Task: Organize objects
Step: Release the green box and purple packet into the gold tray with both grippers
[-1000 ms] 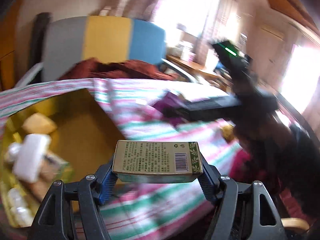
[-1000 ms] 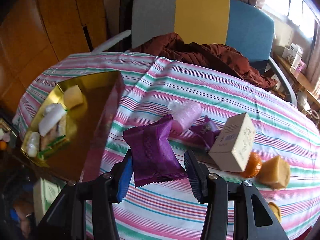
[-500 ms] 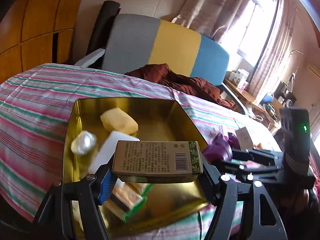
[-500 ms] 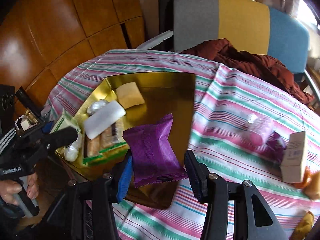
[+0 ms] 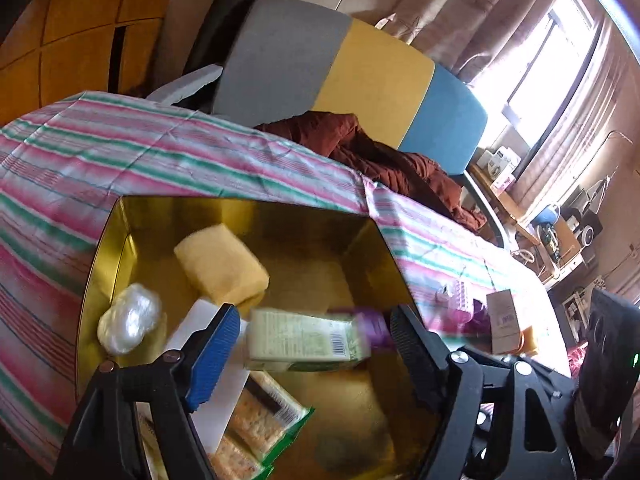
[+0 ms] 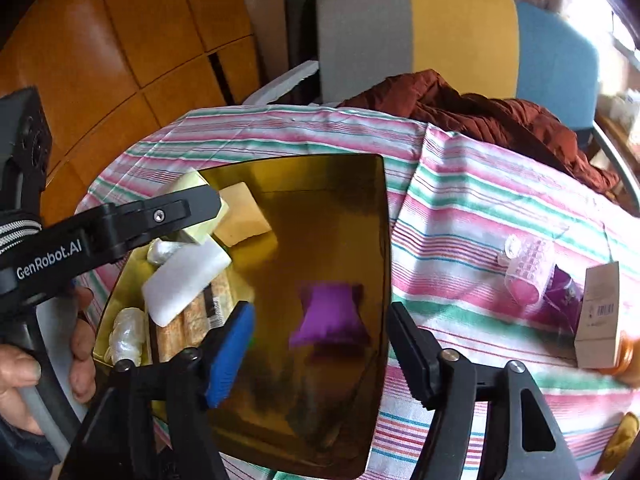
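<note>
At the far left of the striped pink, green and white tablecloth (image 6: 460, 208) sits the shallow gold metal tin (image 6: 384, 240), its left side already stocked with a crinkled clear-wrapped white lump (image 5: 128, 322), a pale yellow sponge-like block (image 5: 220, 266), a flat white bar (image 6: 186, 276) and green-edged packs of biscuits (image 5: 262, 420). The left gripper (image 5: 314, 346) hangs over that side with its jaws wide apart; the small cream and green printed carton (image 5: 304, 340) lies blurred between them, touching neither pad as far as can be told, so it looks released and dropping into the tin. Further right, the right gripper (image 6: 320, 340) is likewise spread wide over the bare right half of the tin, and the purple crimped foil snack packet (image 6: 330, 314) shows blurred below it, free of both pads and probably falling or just landed on the gold floor. The carton should be light and stiff, best pinched across its two long flat faces; the packet is soft, puffy and slick, so a hold across its middle or on a crimped end would slip least. Still out on the cloth to the right are a clear pink ribbed plastic container (image 6: 528, 272), a second small purple packet (image 6: 564, 288) and an upright beige cardboard box (image 6: 598, 316) with a barcode, which should take a firm squeeze on its broad sides.
</note>
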The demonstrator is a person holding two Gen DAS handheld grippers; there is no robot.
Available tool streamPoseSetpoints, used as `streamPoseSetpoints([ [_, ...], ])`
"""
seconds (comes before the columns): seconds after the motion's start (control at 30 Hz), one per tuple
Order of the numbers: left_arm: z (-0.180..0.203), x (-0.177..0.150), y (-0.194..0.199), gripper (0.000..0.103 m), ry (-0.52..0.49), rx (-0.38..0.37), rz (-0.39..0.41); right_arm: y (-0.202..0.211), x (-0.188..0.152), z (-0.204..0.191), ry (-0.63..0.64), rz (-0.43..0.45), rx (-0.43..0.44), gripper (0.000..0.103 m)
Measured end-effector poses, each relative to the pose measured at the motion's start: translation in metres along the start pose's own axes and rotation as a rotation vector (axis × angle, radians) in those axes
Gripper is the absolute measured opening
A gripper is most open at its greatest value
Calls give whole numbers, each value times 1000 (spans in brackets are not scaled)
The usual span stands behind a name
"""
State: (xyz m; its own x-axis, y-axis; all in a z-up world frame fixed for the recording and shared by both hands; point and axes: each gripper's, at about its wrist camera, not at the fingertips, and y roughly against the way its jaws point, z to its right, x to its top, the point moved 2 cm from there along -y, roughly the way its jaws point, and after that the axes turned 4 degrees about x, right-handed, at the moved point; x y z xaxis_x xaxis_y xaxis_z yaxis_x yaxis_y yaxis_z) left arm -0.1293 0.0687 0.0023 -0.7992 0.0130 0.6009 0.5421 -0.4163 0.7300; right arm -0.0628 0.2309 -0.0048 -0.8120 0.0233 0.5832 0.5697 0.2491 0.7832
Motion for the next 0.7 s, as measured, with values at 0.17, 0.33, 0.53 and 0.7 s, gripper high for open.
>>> streamPoseSetpoints([
  [0.17, -9, -18, 4, 81, -2, 44, -10, 0, -8, 8, -31, -11, -12, 73],
  [0.33, -3, -39, 22, 81, -59, 104, 31, 6, -16, 9, -41, 7, -15, 85],
  [0.53, 15, -58, 39, 80, -150, 172, 85, 16, -23, 3, -20, 38, -47, 98],
  [0.7, 19, -64, 44, 80, -163, 200, 90, 28, -27, 3, -7, 73, -86, 103],
])
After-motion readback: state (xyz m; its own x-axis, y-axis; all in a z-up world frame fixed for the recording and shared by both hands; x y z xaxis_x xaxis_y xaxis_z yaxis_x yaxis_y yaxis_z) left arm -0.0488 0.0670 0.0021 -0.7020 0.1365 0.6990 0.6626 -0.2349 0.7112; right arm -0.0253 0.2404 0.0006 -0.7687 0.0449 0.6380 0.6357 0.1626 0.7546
